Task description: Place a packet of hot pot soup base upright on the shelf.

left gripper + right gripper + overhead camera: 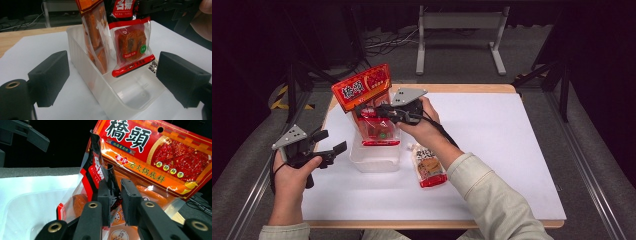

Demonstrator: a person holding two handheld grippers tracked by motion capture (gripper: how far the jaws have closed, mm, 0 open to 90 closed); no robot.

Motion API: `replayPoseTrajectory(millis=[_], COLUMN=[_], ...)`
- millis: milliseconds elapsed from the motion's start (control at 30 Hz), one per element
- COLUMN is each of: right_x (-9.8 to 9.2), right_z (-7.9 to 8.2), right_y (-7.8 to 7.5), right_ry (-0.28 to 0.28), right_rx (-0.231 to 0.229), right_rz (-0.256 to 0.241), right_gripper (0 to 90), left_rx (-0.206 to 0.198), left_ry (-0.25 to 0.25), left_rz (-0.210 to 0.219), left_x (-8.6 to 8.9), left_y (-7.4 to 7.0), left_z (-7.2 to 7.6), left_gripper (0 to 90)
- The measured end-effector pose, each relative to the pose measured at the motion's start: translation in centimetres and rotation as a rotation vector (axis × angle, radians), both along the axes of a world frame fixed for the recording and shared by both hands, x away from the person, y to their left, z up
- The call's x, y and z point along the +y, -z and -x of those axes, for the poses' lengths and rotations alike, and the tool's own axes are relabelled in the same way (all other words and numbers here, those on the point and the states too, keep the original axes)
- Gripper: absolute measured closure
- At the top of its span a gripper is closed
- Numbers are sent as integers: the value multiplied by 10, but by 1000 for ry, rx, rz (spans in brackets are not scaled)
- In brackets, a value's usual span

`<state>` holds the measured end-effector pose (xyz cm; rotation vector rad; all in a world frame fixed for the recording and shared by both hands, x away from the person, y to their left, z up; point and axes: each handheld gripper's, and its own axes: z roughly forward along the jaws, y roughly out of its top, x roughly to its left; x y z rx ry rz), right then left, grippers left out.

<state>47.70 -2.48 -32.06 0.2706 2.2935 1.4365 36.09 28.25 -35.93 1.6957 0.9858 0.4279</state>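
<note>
Here, red-black packet (96, 176) apparently between right tongs (116, 202).

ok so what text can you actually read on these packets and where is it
"橋頭" in big white characters on the orange hotpot packet.
"老火鍋底料" on that packet's yellow band.
"MING YANG" on the black and red packet.
Print on the pouch lying on the table: too small to read.

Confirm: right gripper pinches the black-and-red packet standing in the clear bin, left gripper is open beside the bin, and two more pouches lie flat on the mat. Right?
Not quite. One pouch lies flat on the mat, not two; the high view shows it just right of the clear bin. The rest holds: the right gripper pinches the black-and-red packet in the bin, and the left gripper is open beside it.
</note>
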Motion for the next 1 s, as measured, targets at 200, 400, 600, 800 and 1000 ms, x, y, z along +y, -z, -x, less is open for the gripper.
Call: replayPoseTrajectory(millis=[200,400,600,800,1000], right_x=[1,4,6,7,8], right_z=[-3,-3,-3,-1,1], right_y=[4,7,11,15,19], right_ry=[6,0,0,-9,-16], right_rx=[8,-9,-26,-20,-6], right_rz=[-4,-1,8,18,7], right_gripper=[788,786,782,775,770], left_rx=[3,3,5,8,10], left_ry=[0,0,-3,2,-1], left_rz=[5,5,4,-5,-3], left_x=[0,0,0,-1,-1], left_y=[0,1,1,2,2], left_z=[0,0,0,-1,-1], left_gripper=[123,123,123,124,124])
